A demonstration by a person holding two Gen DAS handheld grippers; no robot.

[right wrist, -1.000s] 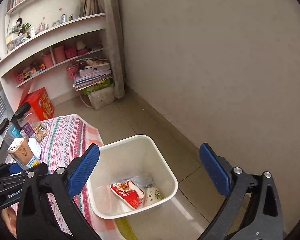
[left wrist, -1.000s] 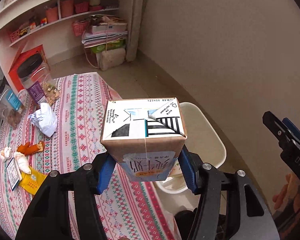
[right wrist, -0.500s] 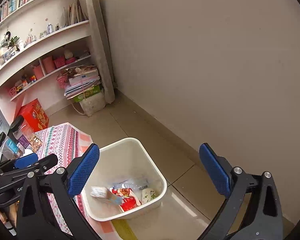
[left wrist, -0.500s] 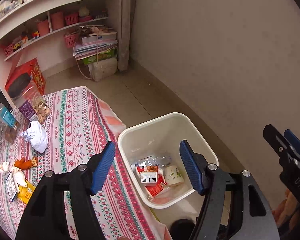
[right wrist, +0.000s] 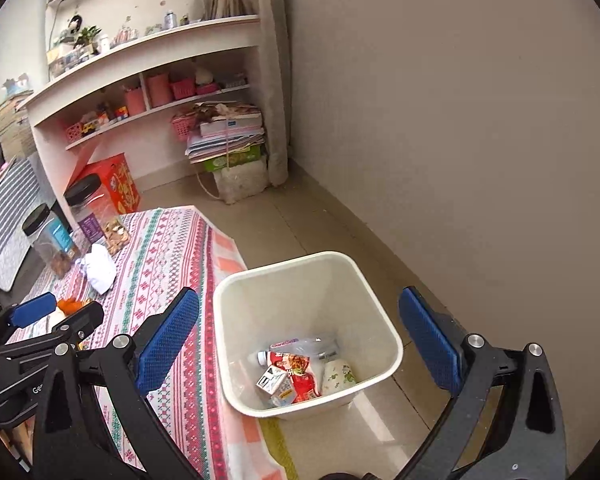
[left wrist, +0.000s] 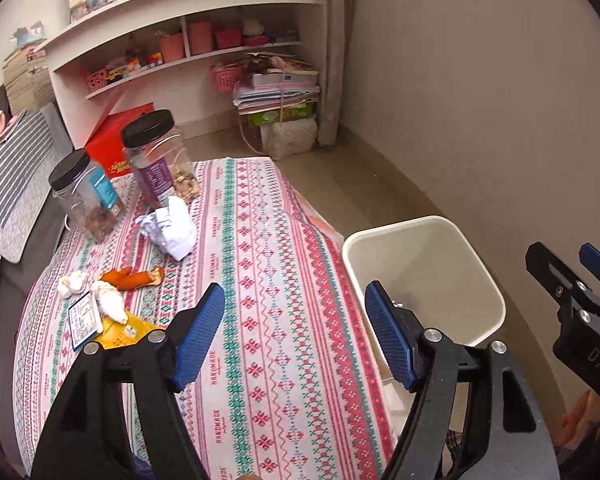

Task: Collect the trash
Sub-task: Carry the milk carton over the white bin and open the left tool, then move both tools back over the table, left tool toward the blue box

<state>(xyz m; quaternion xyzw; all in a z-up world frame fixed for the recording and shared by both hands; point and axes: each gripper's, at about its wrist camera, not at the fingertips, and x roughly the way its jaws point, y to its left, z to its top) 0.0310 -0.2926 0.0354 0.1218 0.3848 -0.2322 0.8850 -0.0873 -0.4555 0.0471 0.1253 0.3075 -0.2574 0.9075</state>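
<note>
My left gripper hangs over the patterned tablecloth just left of the white bin; its jaws are opening with nothing between them. On the cloth lie a crumpled white paper, an orange peel, a yellow packet and a small card. My right gripper stands wide open and empty above the bin. Inside the bin lie a milk carton, a red wrapper, a paper cup and a clear bottle.
Two black-lidded jars stand at the table's far end before a red box. Shelves and a stack of books line the back wall. A plain wall runs close on the bin's right. A striped cushion lies at left.
The left gripper let go of the milk carton, which dropped into the bin. Its jaws have spread and it has swung left over the table. The right gripper stayed open.
</note>
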